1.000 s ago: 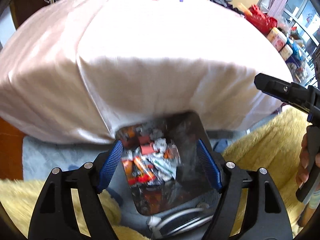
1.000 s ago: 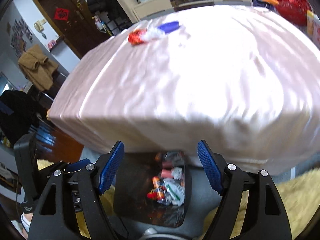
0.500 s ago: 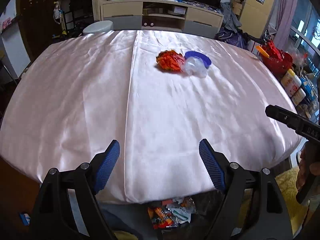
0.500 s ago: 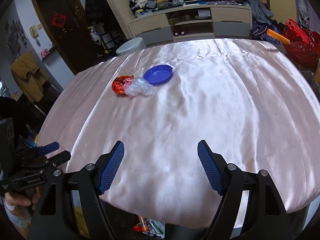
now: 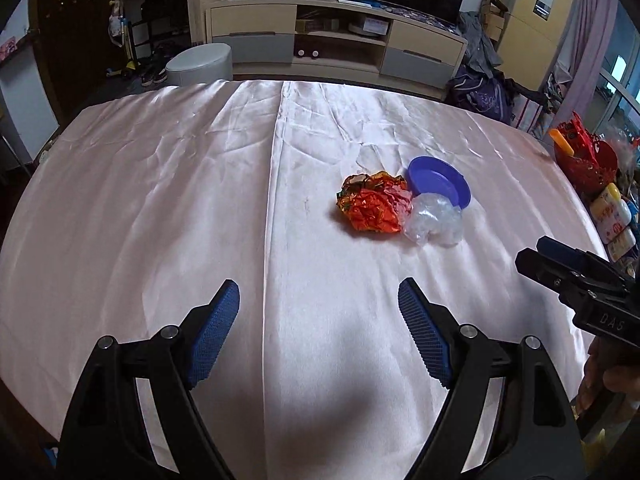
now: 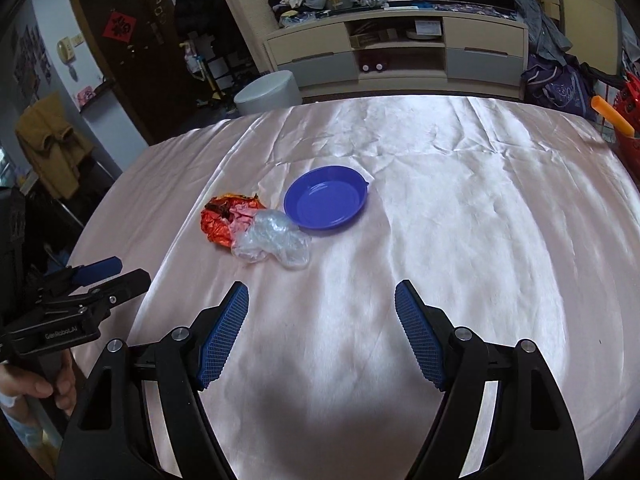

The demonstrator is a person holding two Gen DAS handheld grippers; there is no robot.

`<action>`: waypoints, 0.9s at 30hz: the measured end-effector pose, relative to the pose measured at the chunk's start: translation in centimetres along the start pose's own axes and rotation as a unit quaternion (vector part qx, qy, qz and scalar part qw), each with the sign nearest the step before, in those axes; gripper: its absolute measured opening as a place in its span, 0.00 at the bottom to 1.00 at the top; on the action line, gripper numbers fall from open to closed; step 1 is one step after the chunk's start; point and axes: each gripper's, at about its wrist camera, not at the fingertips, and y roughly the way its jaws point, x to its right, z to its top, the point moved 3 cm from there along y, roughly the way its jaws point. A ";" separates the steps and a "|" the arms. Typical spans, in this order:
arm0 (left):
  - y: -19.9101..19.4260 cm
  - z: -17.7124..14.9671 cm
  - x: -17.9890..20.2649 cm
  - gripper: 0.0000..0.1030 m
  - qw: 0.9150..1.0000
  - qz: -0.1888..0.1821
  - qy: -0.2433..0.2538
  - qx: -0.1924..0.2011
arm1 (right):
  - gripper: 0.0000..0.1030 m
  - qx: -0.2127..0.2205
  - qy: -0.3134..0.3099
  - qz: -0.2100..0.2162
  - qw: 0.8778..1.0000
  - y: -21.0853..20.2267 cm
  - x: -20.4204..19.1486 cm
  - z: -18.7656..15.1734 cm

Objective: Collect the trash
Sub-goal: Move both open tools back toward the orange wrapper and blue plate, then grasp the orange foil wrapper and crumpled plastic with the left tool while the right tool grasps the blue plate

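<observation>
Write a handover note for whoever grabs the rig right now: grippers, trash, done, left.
Left gripper: open, empty, over the near side of the tablecloth.
Right gripper: open, empty, alongside.
On the cloth: crumpled orange wrapper touching a clear plastic wad, which sits against a blue dish.
Done: neither piece picked up.
Left: collect wrapper and plastic. No bin in view.

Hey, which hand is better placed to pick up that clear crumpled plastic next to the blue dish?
Probably the right. The clear plastic lies just ahead of the right tool, slightly left of its open jaws, which are empty. From the left tool, also open, the plastic sits farther off to the right, beside the orange wrapper.
</observation>
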 end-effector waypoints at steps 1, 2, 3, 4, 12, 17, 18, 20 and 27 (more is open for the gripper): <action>0.4 0.3 0.2 0.75 1.000 -0.001 0.001 -0.002 | 0.74 0.001 -0.001 -0.002 1.000 0.4 0.1 0.4; 0.9 0.6 0.3 0.75 1.000 -0.004 0.003 -0.004 | 0.74 0.002 -0.002 -0.007 1.000 0.8 0.3 1.0; 1.3 0.9 0.6 0.75 1.000 -0.009 0.007 -0.005 | 0.74 0.004 0.001 -0.013 1.000 1.2 0.7 1.5; 1.7 1.2 1.1 0.76 1.000 -0.014 0.013 -0.007 | 0.74 0.004 0.007 -0.016 1.000 1.6 1.2 2.1; 4.0 3.3 4.3 0.91 0.998 -0.019 0.056 -0.001 | 0.64 -0.009 0.011 -0.025 1.000 4.9 2.7 4.9; 5.3 4.1 5.3 0.92 0.997 -0.016 0.076 0.000 | 0.42 -0.028 0.019 -0.014 0.999 7.7 3.2 5.9; 5.7 4.2 5.4 0.92 0.997 -0.018 0.074 -0.003 | 0.40 -0.033 0.024 -0.009 0.999 8.2 3.3 6.0; 6.4 4.4 5.7 0.92 0.997 -0.023 0.075 -0.007 | 0.39 -0.033 0.026 -0.007 0.999 8.9 3.3 6.3; 8.5 4.6 6.0 0.88 0.996 -0.027 0.086 -0.015 | 0.34 -0.023 -0.013 -0.027 0.999 9.4 2.3 6.6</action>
